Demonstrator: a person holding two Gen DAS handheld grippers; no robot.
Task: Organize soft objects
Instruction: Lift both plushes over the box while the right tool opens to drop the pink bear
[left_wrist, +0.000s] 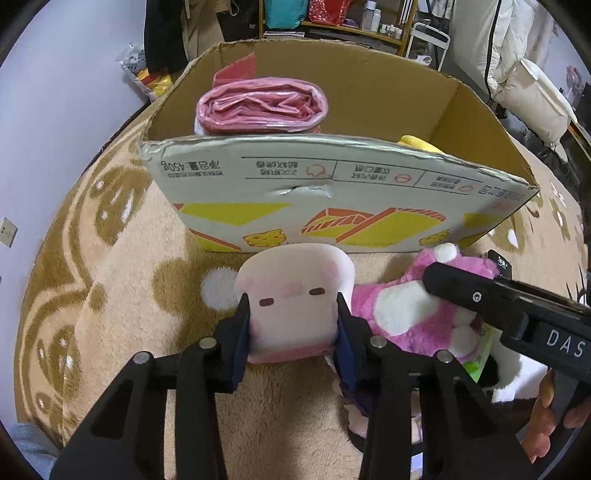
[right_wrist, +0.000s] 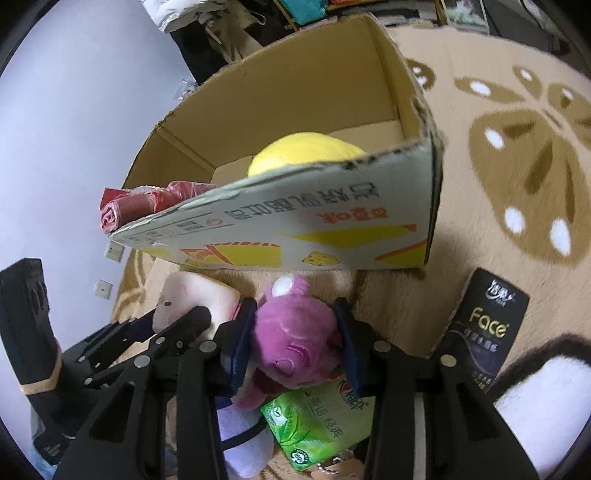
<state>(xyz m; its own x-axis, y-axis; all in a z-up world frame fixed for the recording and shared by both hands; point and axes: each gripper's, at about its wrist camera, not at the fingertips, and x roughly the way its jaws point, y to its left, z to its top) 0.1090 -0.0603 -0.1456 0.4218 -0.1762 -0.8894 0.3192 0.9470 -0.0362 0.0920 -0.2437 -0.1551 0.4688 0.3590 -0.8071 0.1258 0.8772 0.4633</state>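
Right, both grippers are clamped on soft toys in front of the box.

Low in the left wrist view, the left gripper (left_wrist: 293, 325) has its jaws pressed against both sides of the pale toast plush (left_wrist: 295, 291); at lower center of the right wrist view the right gripper (right_wrist: 295, 341) squeezes the pink bear plush (right_wrist: 291, 332), with a green tissue pack (right_wrist: 317, 424) beneath and a black tissue pack (right_wrist: 484, 332) to the right. Beyond, on the patterned rug (left_wrist: 110, 280), the cardboard box (left_wrist: 332, 192) holds a pink bag roll (left_wrist: 262, 107) upper left and a yellow plush (right_wrist: 306, 153).
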